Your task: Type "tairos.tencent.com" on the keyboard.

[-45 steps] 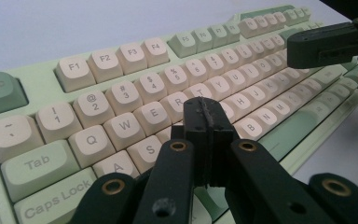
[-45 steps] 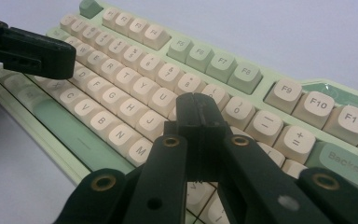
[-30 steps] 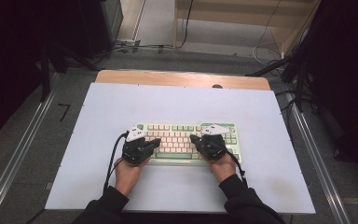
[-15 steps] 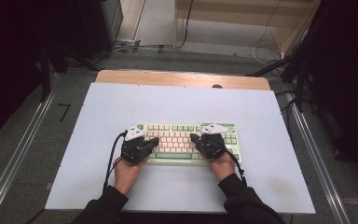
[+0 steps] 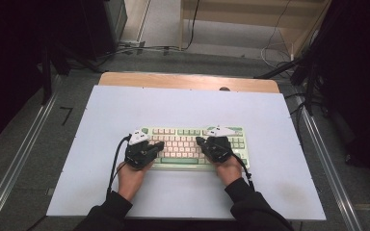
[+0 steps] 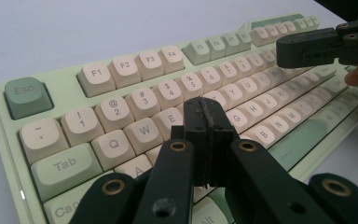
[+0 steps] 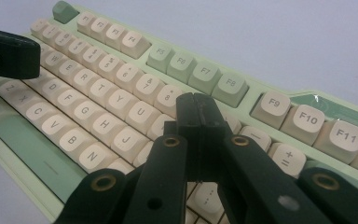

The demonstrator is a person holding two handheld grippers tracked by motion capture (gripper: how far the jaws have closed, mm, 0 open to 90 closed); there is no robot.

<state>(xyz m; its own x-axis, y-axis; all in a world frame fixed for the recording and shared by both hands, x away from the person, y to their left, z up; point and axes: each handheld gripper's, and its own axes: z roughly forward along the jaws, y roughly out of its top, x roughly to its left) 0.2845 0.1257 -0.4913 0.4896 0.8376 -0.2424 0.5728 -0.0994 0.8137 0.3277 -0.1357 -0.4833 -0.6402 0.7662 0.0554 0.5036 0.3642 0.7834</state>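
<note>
seemingly mid-typing, both black grippers, left (image 5: 158,145) and right (image 5: 200,141), hover with jaws pressed together over the pale green and cream keyboard (image 5: 192,145), progress unclear.

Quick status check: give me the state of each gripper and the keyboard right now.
left gripper: jaws shut, empty, tip over the letter keys at the keyboard's left half.
right gripper: jaws shut, empty, tip over the keys at the right half.
keyboard: flat on the white table, keycaps seated.
</note>
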